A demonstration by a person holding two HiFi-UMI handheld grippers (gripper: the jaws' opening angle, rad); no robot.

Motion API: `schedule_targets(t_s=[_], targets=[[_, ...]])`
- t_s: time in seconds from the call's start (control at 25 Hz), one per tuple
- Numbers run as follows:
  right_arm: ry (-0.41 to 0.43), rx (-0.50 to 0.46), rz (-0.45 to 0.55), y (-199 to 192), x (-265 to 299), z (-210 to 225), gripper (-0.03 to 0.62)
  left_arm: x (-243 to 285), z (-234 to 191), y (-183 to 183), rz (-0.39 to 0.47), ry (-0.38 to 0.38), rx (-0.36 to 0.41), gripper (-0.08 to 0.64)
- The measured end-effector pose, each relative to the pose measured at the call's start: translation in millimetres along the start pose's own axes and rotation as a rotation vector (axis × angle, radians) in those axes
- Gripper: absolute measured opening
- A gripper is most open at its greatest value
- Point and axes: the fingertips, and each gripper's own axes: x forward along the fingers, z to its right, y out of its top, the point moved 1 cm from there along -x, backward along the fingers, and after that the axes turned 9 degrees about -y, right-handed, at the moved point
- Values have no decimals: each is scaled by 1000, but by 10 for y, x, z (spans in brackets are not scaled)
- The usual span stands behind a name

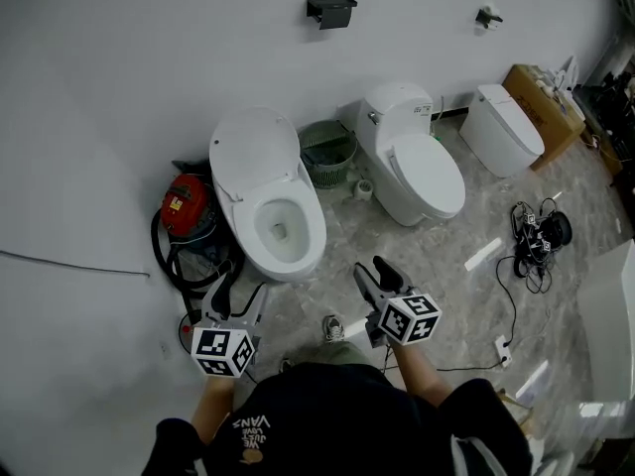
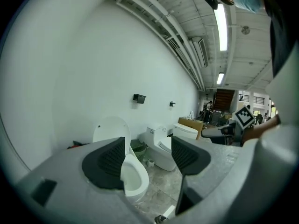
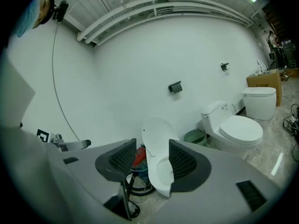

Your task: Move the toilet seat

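Note:
A white toilet point(image 1: 283, 228) stands against the wall with its lid and seat point(image 1: 255, 147) raised and the bowl showing. My left gripper point(image 1: 236, 291) is held in the air just short of the bowl's front left, open with nothing between its jaws. To the right of the bowl's front my right gripper point(image 1: 382, 278) is open and empty too. In the left gripper view the bowl point(image 2: 133, 178) shows between the open fingers of the left gripper point(image 2: 148, 155). The right gripper view frames the raised lid point(image 3: 156, 134) between the fingers of the right gripper point(image 3: 153, 158).
A red vacuum point(image 1: 187, 206) with black hoses sits left of the toilet. A green basket point(image 1: 329, 152) stands at its right. A second toilet point(image 1: 417, 167) with closed lid, a third point(image 1: 501, 127), a cardboard box point(image 1: 541, 102) and floor cables point(image 1: 536, 241) lie further right.

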Motion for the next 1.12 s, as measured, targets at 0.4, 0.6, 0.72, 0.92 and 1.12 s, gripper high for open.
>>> schedule_targets(t_s=[0.4, 0.6, 0.72, 0.92, 1.12], targets=[[107, -17, -77, 224, 649, 587, 199, 639, 34, -6, -8, 138, -13, 307], [172, -58, -136, 222, 918, 746, 198, 828, 30, -185, -30, 208, -57, 312], [189, -61, -177, 189, 1082, 813, 198, 867, -10, -291, -43, 247, -107, 316], [195, -47, -240, 29, 1321, 891, 196, 912, -188, -493, -86, 283, -157, 302], [176, -1, -270, -47, 1629, 987, 196, 1055, -436, -678, -119, 301, -202, 302]])
